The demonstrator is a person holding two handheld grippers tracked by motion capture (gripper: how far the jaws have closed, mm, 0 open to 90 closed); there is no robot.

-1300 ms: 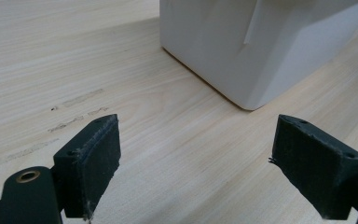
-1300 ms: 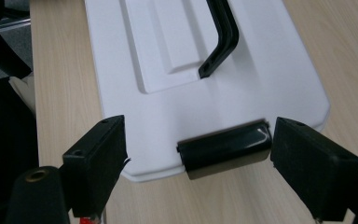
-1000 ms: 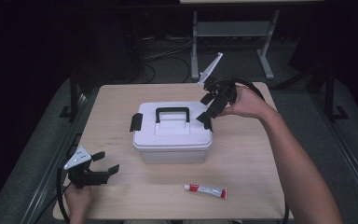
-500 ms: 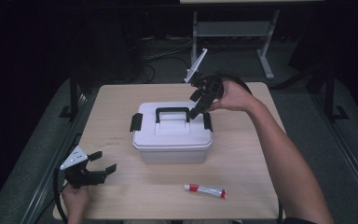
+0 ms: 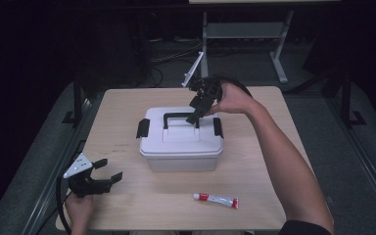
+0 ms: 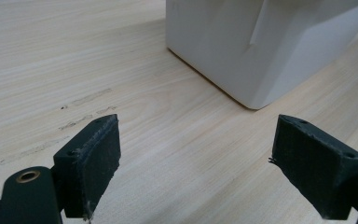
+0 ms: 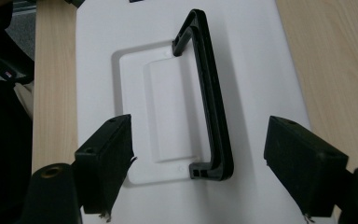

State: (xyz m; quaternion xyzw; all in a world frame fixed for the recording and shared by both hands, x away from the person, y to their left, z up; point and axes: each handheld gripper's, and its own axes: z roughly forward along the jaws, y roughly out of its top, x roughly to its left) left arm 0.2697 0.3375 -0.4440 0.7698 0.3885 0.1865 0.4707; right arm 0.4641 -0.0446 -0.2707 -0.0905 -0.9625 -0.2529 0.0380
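A white box (image 5: 181, 142) with a black carry handle (image 5: 178, 116) and black side latches stands shut in the middle of the wooden table (image 5: 122, 105). My right gripper (image 5: 197, 113) hovers over the handle's right end, pointing down at the lid. In the right gripper view, the handle (image 7: 209, 93) lies flat on the lid between the jaws of the right gripper (image 7: 198, 163). The jaws have just been closing a little but stay wide, with the pads clear of the handle. My left gripper (image 5: 108, 170) rests open at the table's front left, facing the box's corner (image 6: 261, 42) with nothing between its pads (image 6: 93, 163).
A small white tube with a red end (image 5: 215, 199) lies near the front edge, right of centre. A metal frame (image 5: 245, 34) and cables stand on the dark floor behind the table. Bare tabletop surrounds the box.
My right gripper has moved left from beside the box's back right corner to above the handle. The left gripper has stayed where it was.
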